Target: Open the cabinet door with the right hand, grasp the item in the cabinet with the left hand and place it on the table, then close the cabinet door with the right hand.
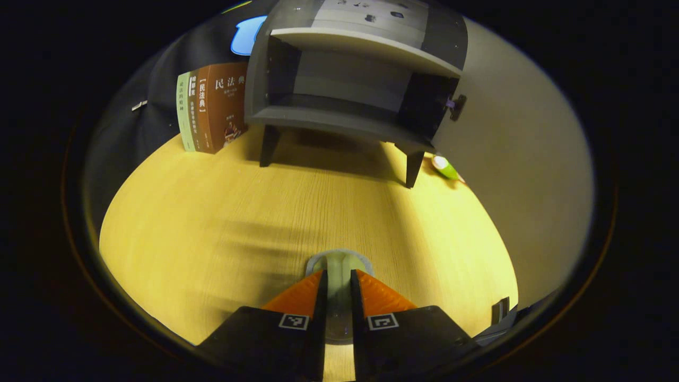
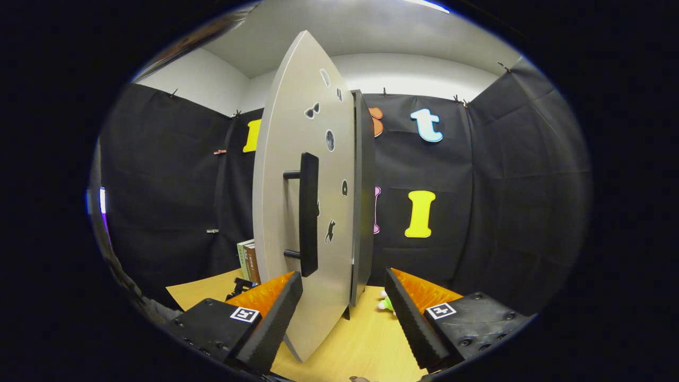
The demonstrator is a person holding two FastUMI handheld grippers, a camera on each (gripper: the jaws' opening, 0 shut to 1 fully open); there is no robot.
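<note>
Item held: a pale, translucent, round-rimmed cup (image 1: 338, 276) or small bowl; exact kind cannot be told, since only the rim and a strip of wall show.
Location: over the wooden table (image 1: 212, 228), well in front of the open cabinet (image 1: 350, 90), whose shelf is bare.
Left gripper (image 1: 338, 289): narrow, both fingers pressed on the item's sides.
Handling (judged): light and rigid, probably smooth and slippery; a firm hold across the wall just below the rim suits it; set it down upright.
Cabinet door (image 2: 305, 212): grey panel with small dark stickers, swung open, edge-on to the right gripper view.
Door handle (image 2: 307, 212): dark vertical bar, stiff; the natural purchase for closing.
Right gripper (image 2: 342, 297): wide, fingers either side of the door's lower edge, not clamping.
Bystanders: books (image 1: 212, 106) left of the cabinet; a green toy (image 1: 445, 168) by its right leg.
</note>
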